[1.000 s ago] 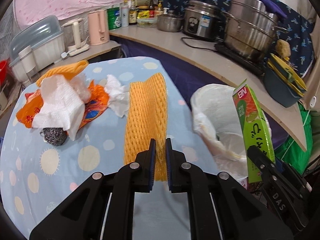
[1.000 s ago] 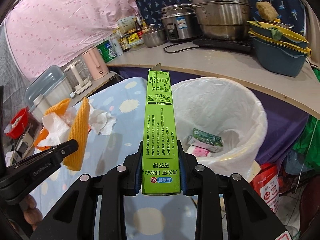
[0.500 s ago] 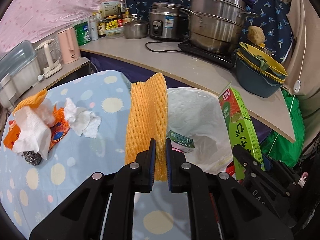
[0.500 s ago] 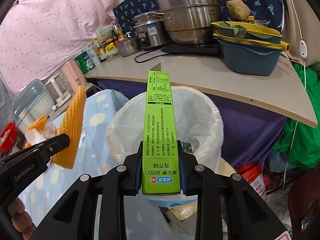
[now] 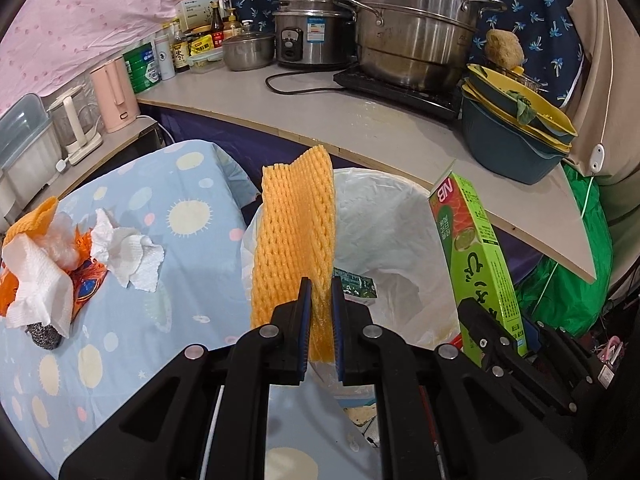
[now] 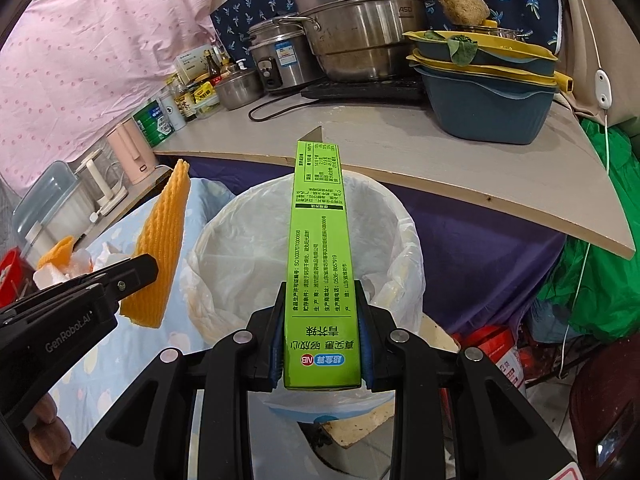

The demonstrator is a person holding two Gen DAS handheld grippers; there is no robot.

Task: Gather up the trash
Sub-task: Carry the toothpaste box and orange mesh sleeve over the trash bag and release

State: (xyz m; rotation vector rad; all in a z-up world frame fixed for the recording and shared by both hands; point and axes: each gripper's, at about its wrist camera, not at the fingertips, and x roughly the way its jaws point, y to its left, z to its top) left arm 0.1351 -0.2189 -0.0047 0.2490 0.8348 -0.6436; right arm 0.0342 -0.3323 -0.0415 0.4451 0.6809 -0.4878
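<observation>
An orange foam fruit net is clamped between the blue pads of the left gripper, its jaws nearly together on the thin foam. The net stands upright from the jaws and is held over the near-left rim of the trash bin, which is lined with a white bag. In the right wrist view the same net is seen at nine o'clock from the bin, gripped at its lower end by the left gripper.

A long green carton is pinched at its near end by the right gripper, whose pads are pressed against its two long sides. The carton is pointed toward twelve o'clock, above the open mouth of the bin. In the left wrist view the carton is seen at three o'clock from the net, tilted, with the right gripper below it.

A small green packet is seen inside the bin liner.

At nine o'clock from the bin, a table covered with a light blue patterned cloth is seen. On it, crumpled white paper towels, an orange wrapper and a steel scouring ball are lying together. At twelve o'clock, a counter with steel pots and stacked basins is visible.
</observation>
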